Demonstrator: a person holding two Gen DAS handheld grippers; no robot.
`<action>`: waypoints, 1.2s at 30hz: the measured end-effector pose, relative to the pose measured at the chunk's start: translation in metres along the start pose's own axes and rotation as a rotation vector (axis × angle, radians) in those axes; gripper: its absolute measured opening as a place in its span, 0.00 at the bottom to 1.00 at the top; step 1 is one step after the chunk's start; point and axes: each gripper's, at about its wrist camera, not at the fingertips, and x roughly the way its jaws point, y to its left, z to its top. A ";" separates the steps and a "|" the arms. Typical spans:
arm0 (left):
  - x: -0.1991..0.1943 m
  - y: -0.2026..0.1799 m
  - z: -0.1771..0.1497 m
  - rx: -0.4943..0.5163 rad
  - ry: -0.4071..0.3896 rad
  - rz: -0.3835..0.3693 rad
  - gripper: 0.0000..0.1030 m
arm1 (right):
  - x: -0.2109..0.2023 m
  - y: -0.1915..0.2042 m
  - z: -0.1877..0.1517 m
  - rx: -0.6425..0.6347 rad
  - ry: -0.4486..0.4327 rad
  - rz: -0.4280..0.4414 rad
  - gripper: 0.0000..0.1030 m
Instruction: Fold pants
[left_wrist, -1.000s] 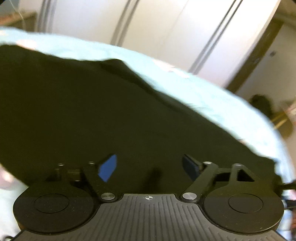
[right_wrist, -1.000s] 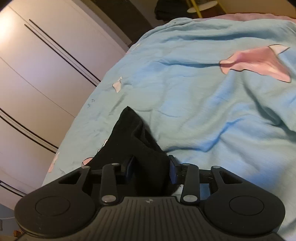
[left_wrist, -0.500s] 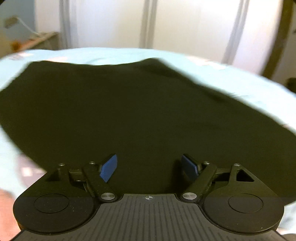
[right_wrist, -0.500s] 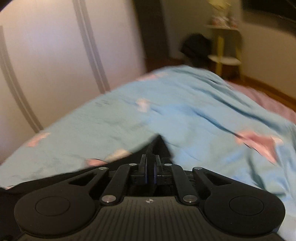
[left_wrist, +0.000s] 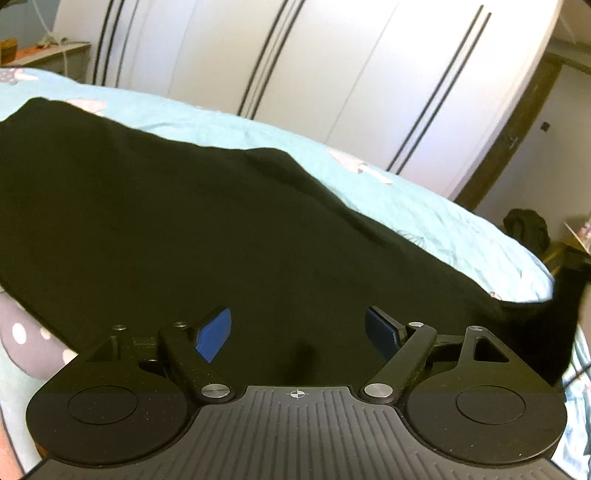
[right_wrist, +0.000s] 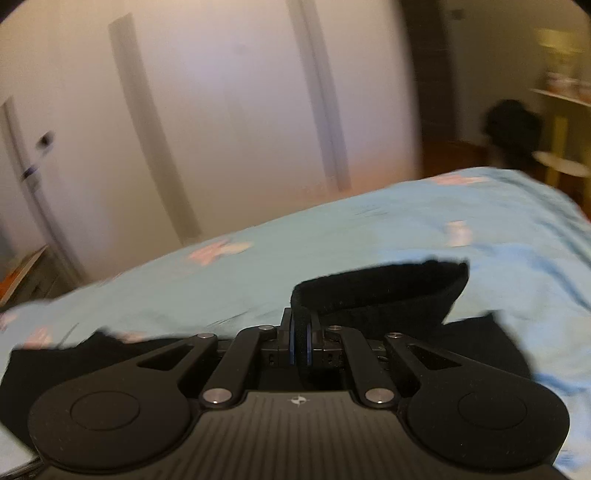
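- Landmark: the bed sheet (left_wrist: 424, 206), light blue with pale pink printed patches. All positions below are given against it.
- The pants (left_wrist: 184, 221), black, lie spread flat on the bed sheet. In the left wrist view they cover most of it, leaving a strip of blue along the far side.
- The far edge of the pants runs diagonally across the sheet, with a low raised fold near its midpoint.
- The left gripper (left_wrist: 297, 334) hovers over the near part of the pants. Its jaws stand wide apart, and the blue pads (left_wrist: 214, 338) carry no cloth.
- Whether the left gripper's tips touch the fabric cannot be determined.
- The right gripper (right_wrist: 300, 341) is clamped onto a thick hemmed band of the pants (right_wrist: 376, 295). The band is pinched between the closed jaws.
- From the jaws that band rises, curls over to the right and stands clear above the sheet. More black cloth lies on the sheet below and to both sides of the gripper.
- The right wrist view is motion-blurred, so fine detail of the band is not legible.
- The wardrobe (left_wrist: 332, 74), white with dark vertical lines between its doors, stands beyond the far side of the sheet.
- A dark bundle (left_wrist: 526, 230) sits past the sheet's right end, near a yellow shelf unit (right_wrist: 561, 147). Its nature cannot be determined.
- A grey item with white spots (left_wrist: 26, 343) lies at the sheet's near left corner, just beside the pants.
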 end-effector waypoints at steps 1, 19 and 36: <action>-0.003 0.000 0.003 -0.006 -0.005 0.003 0.82 | 0.011 0.016 -0.005 -0.026 0.037 0.052 0.05; 0.030 -0.018 0.002 -0.076 0.194 -0.218 0.63 | 0.019 -0.066 -0.060 0.250 0.231 0.022 0.43; 0.044 -0.055 -0.003 0.043 0.139 -0.121 0.18 | -0.036 -0.282 -0.095 0.885 0.053 -0.237 0.39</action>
